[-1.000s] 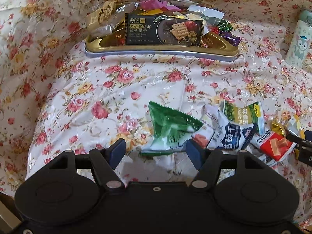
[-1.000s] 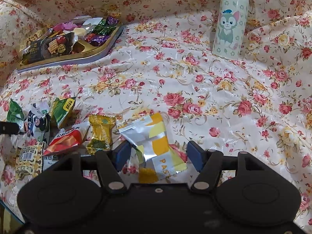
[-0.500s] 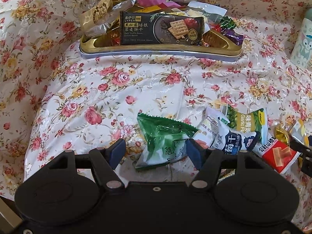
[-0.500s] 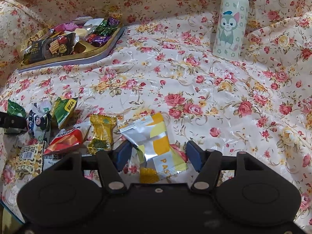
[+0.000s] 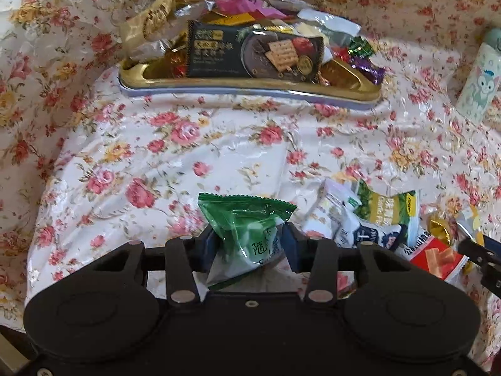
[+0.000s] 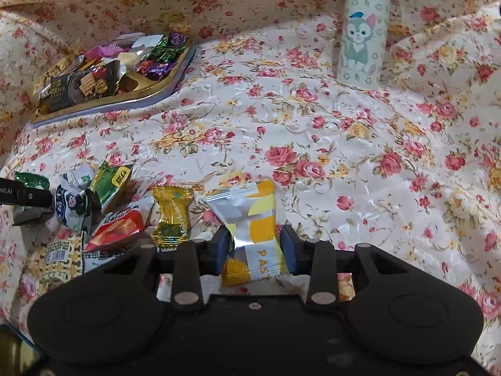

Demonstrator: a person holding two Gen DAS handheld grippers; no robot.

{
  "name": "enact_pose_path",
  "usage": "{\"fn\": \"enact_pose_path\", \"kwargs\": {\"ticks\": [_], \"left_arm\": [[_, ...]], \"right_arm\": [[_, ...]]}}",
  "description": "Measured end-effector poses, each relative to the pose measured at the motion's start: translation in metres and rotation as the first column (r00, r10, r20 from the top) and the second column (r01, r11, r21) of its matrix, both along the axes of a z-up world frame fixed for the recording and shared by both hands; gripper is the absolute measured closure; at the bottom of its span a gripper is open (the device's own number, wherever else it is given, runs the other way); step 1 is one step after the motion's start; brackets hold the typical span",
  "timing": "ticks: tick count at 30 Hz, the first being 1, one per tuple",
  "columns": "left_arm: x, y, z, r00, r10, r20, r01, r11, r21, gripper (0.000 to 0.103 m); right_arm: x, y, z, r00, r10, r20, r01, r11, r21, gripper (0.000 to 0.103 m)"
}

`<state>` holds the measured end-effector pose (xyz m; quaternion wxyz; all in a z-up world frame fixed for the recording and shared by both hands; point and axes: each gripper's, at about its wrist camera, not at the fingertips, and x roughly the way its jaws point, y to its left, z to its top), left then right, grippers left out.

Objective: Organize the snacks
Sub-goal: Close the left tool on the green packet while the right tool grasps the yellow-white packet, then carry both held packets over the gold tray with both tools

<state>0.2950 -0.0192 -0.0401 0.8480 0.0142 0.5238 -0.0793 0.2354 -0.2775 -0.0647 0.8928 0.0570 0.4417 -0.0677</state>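
Surface: worktop under a glossy floral cloth [image 5: 219, 144], cream with pink and yellow roses, rumpled at the edges.
Left gripper [image 5: 250, 246]: jaws have just been closing; the pads now press both sides of the green packet.
Green packet [image 5: 247, 219]: translucent green wrapper, crimped saw-tooth top edge, pale lower half with printed characters; sits between the left gripper's pads, creased where squeezed.
Right gripper [image 6: 255, 249]: jaws have just been closing; the pads bear on the silver-and-yellow packet.
Silver-and-yellow packet [image 6: 250, 222]: pillow wrapper, silver with yellow patches, letters "PA" near the bottom; pinched at the waist between the right gripper's pads.
Loose snacks [image 6: 103, 206]: small heap just left of the right gripper; gold wrapped sweet, red-and-white sachet, green sachet, dark blue-and-white pouch.
Tray [image 5: 250, 86]: gold, shallow, far ahead of the left gripper, piled with wrapped sweets and a dark cracker pack.
Bottle [image 6: 363, 31]: upright, pale, cat cartoon print, far ahead of the right gripper.
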Motion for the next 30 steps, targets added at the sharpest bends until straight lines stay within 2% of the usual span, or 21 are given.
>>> {"fn": "enact_pose_path", "kwargs": {"ticks": [5,9,14,24,30], "left_arm": [[-0.002,0.013,0.006,1.0,0.007,0.014,-0.006,0.999,-0.034,0.056],[-0.008,0.019,0.011,1.0,0.009,0.021,-0.008,0.999,-0.041,0.056],[-0.025,0.02,0.014,1.0,0.005,0.018,-0.004,0.999,-0.047,0.056],[-0.07,0.021,0.022,1.0,0.02,-0.012,-0.021,0.997,-0.075,0.056],[-0.105,0.017,0.027,1.0,0.019,-0.002,-0.019,0.999,-0.047,0.056]], "right_arm": [[-0.007,-0.007,0.002,0.999,-0.028,-0.02,0.029,0.997,0.078,0.067],[-0.015,-0.006,0.005,0.999,-0.035,-0.007,0.035,0.996,0.083,0.068],[-0.029,-0.008,0.012,0.999,-0.032,0.003,0.031,0.99,0.14,0.069],[-0.06,0.001,0.021,0.999,-0.032,0.004,0.031,0.989,0.144,0.069],[-0.087,0.021,0.028,1.0,-0.024,-0.015,0.025,0.996,0.091,0.07]]}}
